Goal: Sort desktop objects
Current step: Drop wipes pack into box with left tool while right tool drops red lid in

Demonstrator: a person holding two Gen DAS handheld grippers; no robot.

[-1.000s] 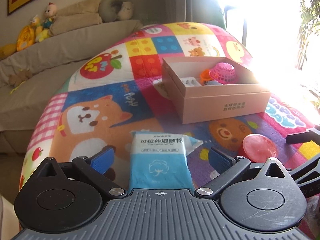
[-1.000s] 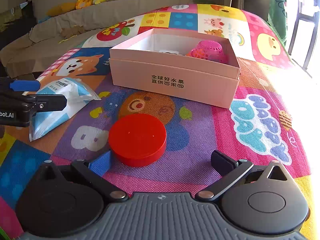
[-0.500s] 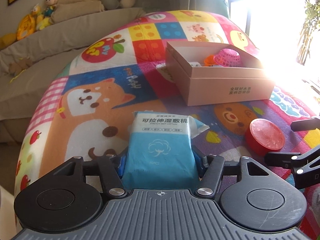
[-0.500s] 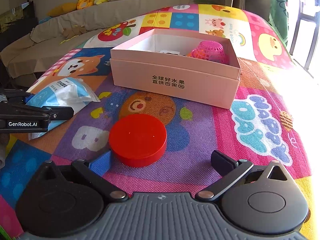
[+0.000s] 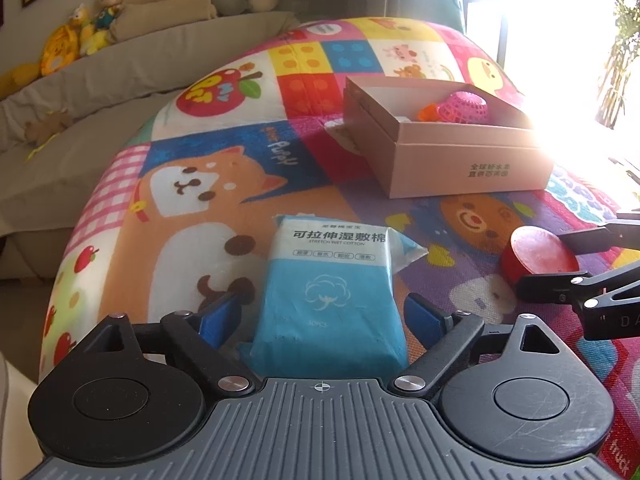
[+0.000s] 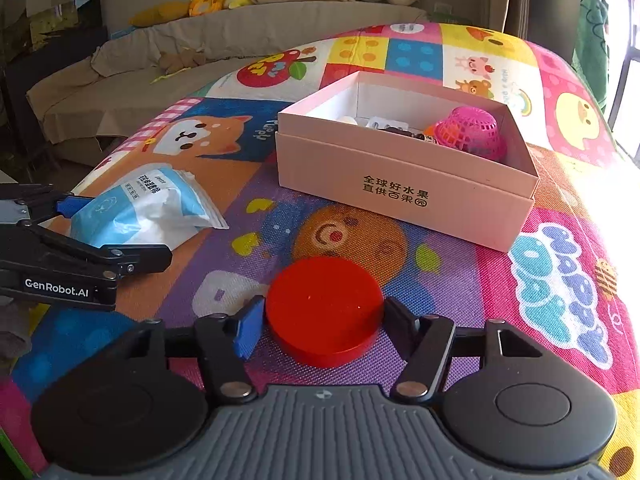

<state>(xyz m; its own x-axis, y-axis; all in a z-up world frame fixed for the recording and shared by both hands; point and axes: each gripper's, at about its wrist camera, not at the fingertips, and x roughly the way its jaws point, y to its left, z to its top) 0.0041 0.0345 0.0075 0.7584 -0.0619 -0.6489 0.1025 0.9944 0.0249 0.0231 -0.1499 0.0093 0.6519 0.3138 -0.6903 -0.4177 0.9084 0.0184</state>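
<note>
- Since half a second ago the left gripper [image 5: 322,314] has let go of the blue cotton-pad packet [image 5: 330,280]: its jaws, which were pinching the packet's sides, have just been opening and now stand clear of it on both sides, with the packet between them on the play mat [image 5: 192,184]
- Over the same half second the right gripper [image 6: 324,322] has been closing; its jaws were wide apart and the pads now sit against both sides of the red round lid [image 6: 324,308], clasping it
- The pink cardboard box [image 6: 404,188] stands open on the mat beyond the red lid, well apart from it, printed side toward the right wrist camera
- Inside the box: a pink mesh basket [image 6: 472,132] lying tipped in the right corner, something orange showing through and beside it, and a few small white and dark items along the back wall, too small to name
- From the right wrist view the packet lies left of the lid, the left gripper at its near end
- Behind the mat a sofa [image 6: 192,60] holds plush toys and cushions
</note>
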